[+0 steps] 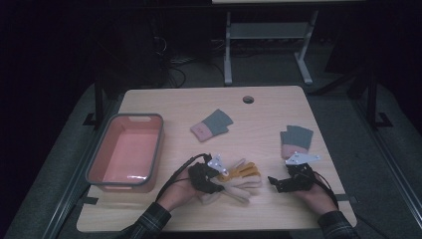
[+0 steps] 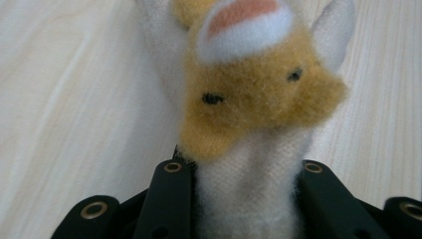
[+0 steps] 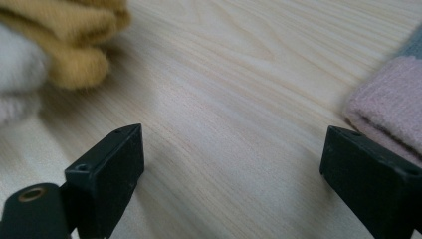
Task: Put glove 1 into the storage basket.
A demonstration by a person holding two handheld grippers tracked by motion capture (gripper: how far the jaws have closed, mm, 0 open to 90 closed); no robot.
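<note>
Soft, fuzzy yellow and white gloves (image 1: 239, 180) lie near the front of the table (image 1: 199, 109), beside the pink bin (image 1: 127, 152). The left gripper (image 2: 244, 199) is clamped on the white cuff of one glove. The right gripper (image 3: 231, 174) rests on the table, jaws wide apart, holding nothing. I think this is the grabbing step. Next, lift the glove and carry it, likely to the bin.

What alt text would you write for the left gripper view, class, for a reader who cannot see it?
Two black jaws of the left gripper squeeze the white cuff of a fluffy glove with a tan animal face and two small dark eyes. It lies on a pale wooden table.
</note>
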